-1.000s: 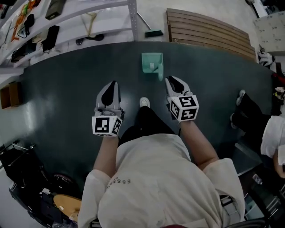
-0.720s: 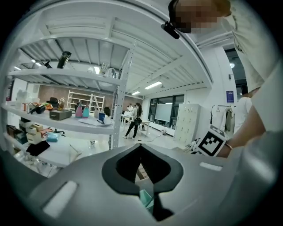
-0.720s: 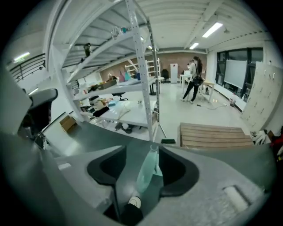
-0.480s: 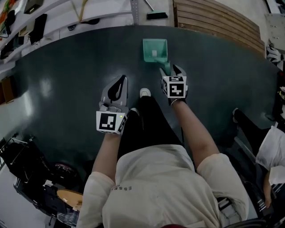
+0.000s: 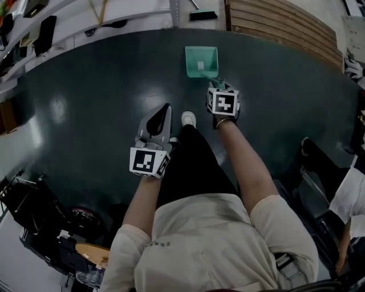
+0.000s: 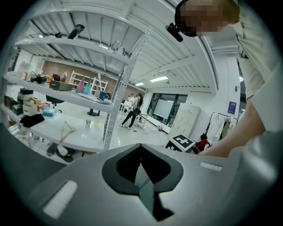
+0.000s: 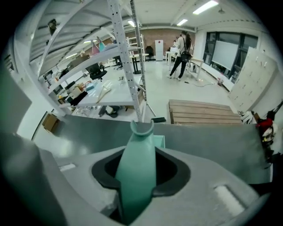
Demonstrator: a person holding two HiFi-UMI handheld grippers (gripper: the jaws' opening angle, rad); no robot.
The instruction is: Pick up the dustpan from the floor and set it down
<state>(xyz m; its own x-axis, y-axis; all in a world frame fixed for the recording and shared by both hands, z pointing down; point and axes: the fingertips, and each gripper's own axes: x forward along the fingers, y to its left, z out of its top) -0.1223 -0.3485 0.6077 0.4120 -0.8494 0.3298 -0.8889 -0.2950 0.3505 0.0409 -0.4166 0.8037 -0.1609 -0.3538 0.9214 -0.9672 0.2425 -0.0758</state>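
A teal dustpan (image 5: 201,60) lies flat on the dark green floor (image 5: 85,102), its handle (image 5: 212,80) pointing back toward me. My right gripper (image 5: 220,88) points steeply down at the handle's end. In the right gripper view the handle (image 7: 138,163) fills the gap between the jaws, which are closing and touch it on both sides. My left gripper (image 5: 165,109) hangs lower left of the pan, well apart from it, with its fingertips together and nothing between them. The left gripper view shows its jaws (image 6: 141,178) meeting.
White shelving (image 5: 85,23) runs along the far left. A slatted wooden pallet (image 5: 279,28) lies far right, with a dark brush head (image 5: 202,15) beside it. My white shoe (image 5: 188,118) stands between the grippers. Dark equipment (image 5: 34,211) sits near left, and another person (image 5: 348,194) stands at right.
Both grippers have sunk toward the floor. The right one went forward onto the dustpan's handle, tipped downward, and its jaws came round the handle. The dustpan has not moved.
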